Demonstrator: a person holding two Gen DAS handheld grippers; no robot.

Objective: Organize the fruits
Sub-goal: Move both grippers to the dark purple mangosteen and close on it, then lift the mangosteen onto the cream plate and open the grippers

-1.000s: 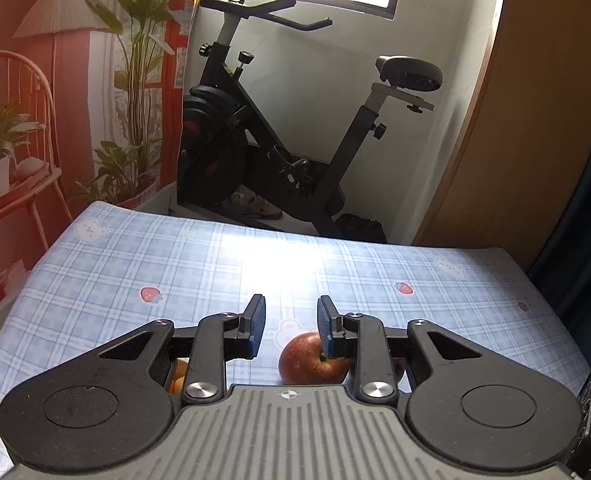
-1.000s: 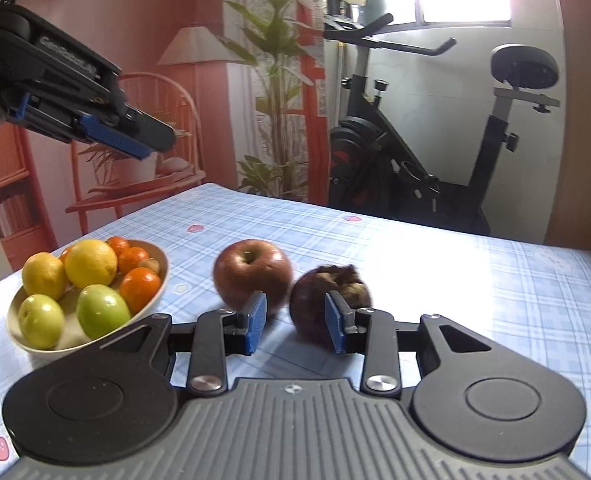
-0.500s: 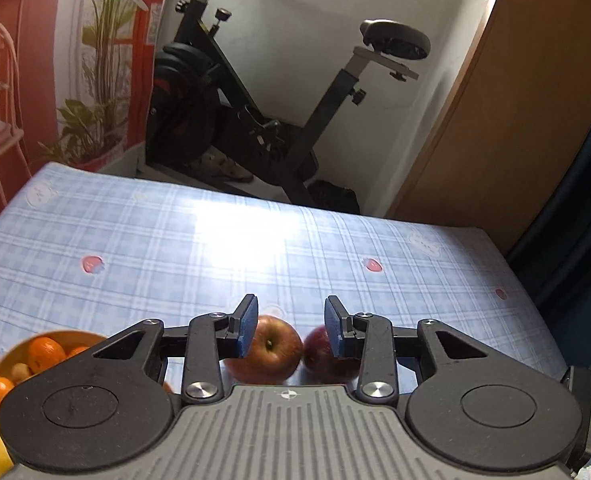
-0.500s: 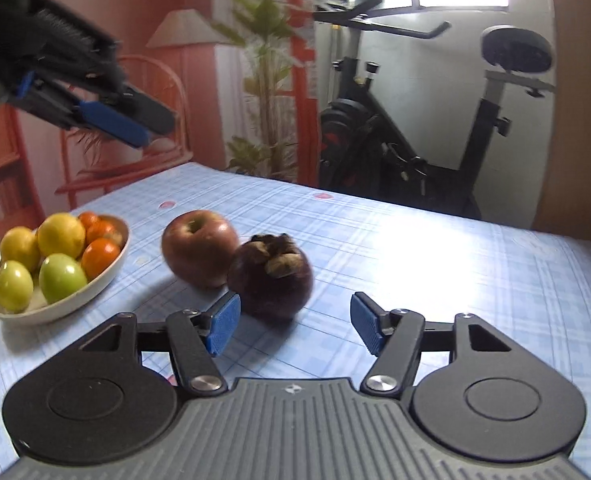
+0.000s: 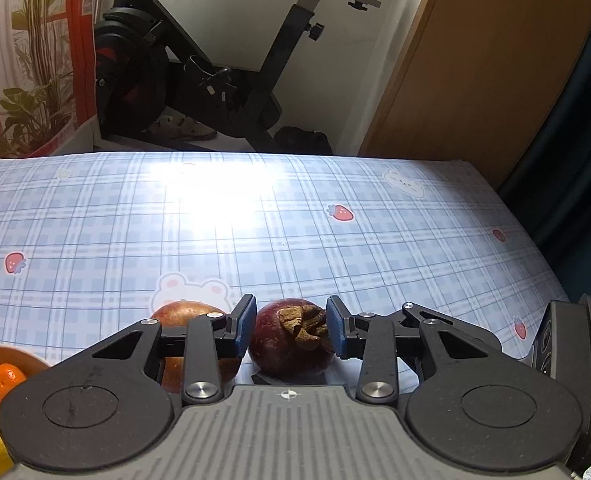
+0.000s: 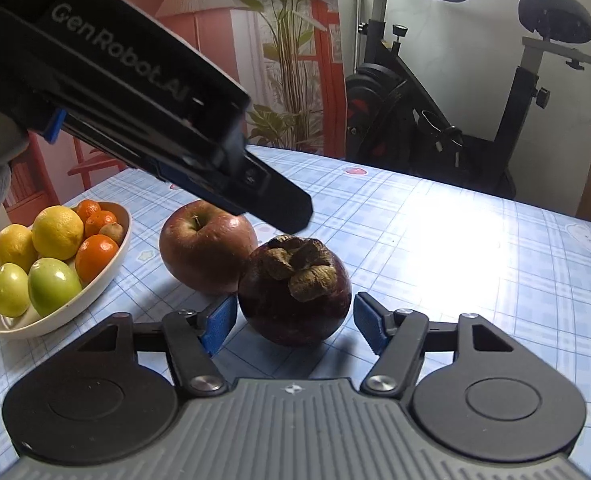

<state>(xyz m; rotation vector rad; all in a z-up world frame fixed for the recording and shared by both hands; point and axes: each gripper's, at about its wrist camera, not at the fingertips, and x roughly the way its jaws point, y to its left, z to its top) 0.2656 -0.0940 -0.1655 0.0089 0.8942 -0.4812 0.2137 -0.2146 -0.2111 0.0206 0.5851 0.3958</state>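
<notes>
Squarely between two sets of fingers, the dark purple mangosteen sat on the checked tabletop, its dried calyx up. The right gripper flanked it low on both sides, its blue fingers closing with slim gaps left to the skin. From above, the left gripper straddled the same fruit; its fingers stood narrowly apart and were opening, close against the fruit's sides, though contact could not be told. A red apple touched the mangosteen's left flank. Farther left stood a cream bowl holding lemons, green fruits and small oranges. An exercise bike stood beyond the tabletop.
</notes>
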